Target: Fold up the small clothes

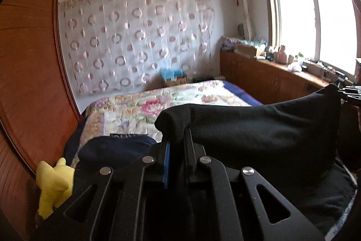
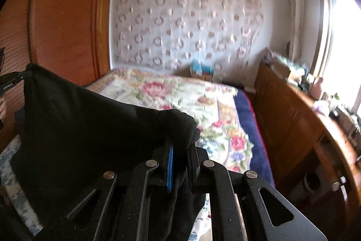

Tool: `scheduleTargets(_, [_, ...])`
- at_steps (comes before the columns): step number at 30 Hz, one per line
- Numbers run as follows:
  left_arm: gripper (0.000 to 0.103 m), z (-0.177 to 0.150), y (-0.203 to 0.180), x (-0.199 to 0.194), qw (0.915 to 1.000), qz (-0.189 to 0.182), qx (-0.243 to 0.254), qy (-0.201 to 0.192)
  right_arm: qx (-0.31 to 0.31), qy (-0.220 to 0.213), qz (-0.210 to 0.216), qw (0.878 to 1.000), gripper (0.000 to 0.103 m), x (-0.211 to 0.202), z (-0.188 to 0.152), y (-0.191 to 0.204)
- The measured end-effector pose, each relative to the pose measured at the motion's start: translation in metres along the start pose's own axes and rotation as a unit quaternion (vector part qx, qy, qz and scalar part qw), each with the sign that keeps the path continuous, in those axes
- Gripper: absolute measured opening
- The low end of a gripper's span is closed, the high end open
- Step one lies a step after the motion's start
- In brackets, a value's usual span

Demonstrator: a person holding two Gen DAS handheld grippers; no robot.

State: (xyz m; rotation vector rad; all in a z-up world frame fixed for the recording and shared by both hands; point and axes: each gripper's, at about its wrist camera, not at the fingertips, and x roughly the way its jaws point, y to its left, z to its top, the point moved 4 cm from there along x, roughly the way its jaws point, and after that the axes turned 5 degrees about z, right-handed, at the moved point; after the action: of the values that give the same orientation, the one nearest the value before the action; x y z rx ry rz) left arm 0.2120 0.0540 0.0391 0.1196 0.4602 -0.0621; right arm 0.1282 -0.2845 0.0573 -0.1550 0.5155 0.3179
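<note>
A black garment (image 1: 259, 128) hangs stretched between my two grippers above the floral bedspread (image 1: 158, 103). My left gripper (image 1: 178, 134) is shut on its left corner, with cloth bunched over the fingertips. At the right edge of the left wrist view, the right gripper (image 1: 349, 94) pinches the garment's far corner. In the right wrist view the black garment (image 2: 79, 114) spreads to the left, and my right gripper (image 2: 180, 146) is shut on its near corner. The left gripper (image 2: 13, 78) holds the opposite corner at the left edge there.
A dark blue garment (image 1: 117, 150) and a yellow cloth (image 1: 54, 182) lie at the lower left. A wooden wardrobe (image 2: 63, 19) stands on the left. A low wooden cabinet (image 2: 293, 110) with bottles runs under the window (image 1: 315, 15). A cardboard box (image 1: 173, 78) sits beyond the bed.
</note>
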Motion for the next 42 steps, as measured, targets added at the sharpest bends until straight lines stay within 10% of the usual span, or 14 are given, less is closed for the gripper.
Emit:
scheduleTargets(13, [0.013, 0.011, -0.010, 0.057, 0.9988, 0.012, 0.014, 0.046, 0.046, 0.046, -0.013, 0.998, 0.010, 0.073, 0.041, -0.020])
scheduleTargets(20, [0.042, -0.006, -0.011, 0.072, 0.9951, 0.010, 0.007, 0.098, 0.070, 0.098, -0.006, 0.993, 0.026, 0.095, 0.027, -0.021])
scheduleTargets(27, [0.069, -0.035, -0.010, 0.038, 0.9942, 0.007, 0.010, 0.107, 0.083, 0.088, 0.006, 0.993, 0.050, 0.069, 0.022, -0.019])
scheduleTargets(42, [0.070, -0.100, -0.009, -0.021, 0.9915, -0.015, -0.003, 0.130, 0.111, 0.140, 0.024, 0.984, 0.050, 0.001, -0.068, 0.010])
